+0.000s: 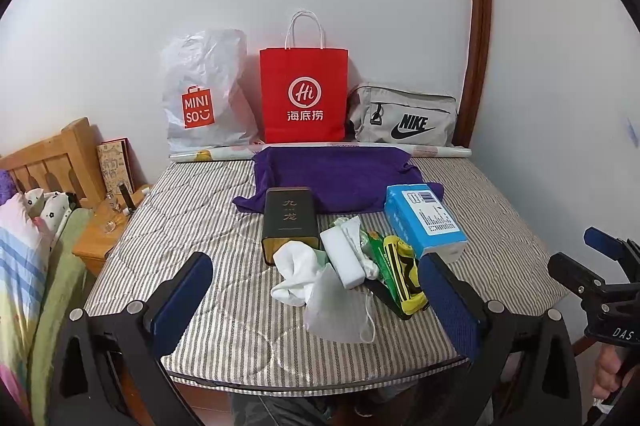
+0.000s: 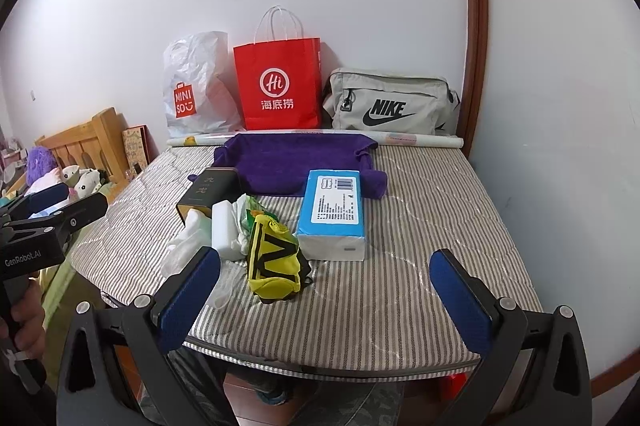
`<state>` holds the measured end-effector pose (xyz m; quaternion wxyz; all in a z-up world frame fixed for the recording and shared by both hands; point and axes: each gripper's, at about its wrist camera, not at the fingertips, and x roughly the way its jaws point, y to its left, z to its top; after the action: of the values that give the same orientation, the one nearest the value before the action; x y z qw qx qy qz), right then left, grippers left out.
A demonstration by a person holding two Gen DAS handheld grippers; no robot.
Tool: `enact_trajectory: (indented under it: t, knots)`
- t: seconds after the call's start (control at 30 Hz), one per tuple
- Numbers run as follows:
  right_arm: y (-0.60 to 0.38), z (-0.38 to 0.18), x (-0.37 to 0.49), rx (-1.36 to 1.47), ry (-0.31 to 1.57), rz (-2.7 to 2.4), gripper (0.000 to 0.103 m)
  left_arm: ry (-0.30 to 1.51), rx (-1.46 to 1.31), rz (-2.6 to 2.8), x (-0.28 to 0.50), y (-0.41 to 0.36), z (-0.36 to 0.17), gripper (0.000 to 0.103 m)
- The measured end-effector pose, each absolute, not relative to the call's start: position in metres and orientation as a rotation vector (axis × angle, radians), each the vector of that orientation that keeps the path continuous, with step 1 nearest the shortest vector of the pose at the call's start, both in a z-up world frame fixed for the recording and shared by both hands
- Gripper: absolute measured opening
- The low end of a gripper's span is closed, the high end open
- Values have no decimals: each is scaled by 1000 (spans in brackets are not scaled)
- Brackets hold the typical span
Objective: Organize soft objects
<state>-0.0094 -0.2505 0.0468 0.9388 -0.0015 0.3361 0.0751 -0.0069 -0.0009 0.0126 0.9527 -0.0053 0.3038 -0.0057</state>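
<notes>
Two grippers, left gripper (image 1: 316, 300) and right gripper (image 2: 324, 290), hang with jaws spread wide and empty. The white face mask (image 1: 340, 310) lies between my left jaws; I'd descend squarely and pinch its middle, avoiding the yellow pouch (image 2: 276, 258).

Light: even, soft and fairly bright in both views you're holding; source not visible.
Shadows: faint; you get soft ones on the wall (image 1: 120, 26) behind the red bag (image 1: 303, 94) and under the blue pack (image 2: 334, 212).
Glare: mild sheen on the plastic bag (image 1: 204, 90), nothing blown out.
Distortion: strong fisheye; the door frame (image 1: 480, 26) bows, and black corners vignette your frames.
Focus: centre sharp, logos readable; edges soften, toys (image 2: 60, 174) slightly smeared.
Colour: slightly cool cast.
</notes>
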Motion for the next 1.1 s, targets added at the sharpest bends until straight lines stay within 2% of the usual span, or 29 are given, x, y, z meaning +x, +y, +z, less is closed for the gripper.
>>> enact_trajectory:
  t: [1.1]
  knots:
    - [-247, 46, -13, -7, 675, 161, 103, 610, -8, -10, -10, 2, 13, 103]
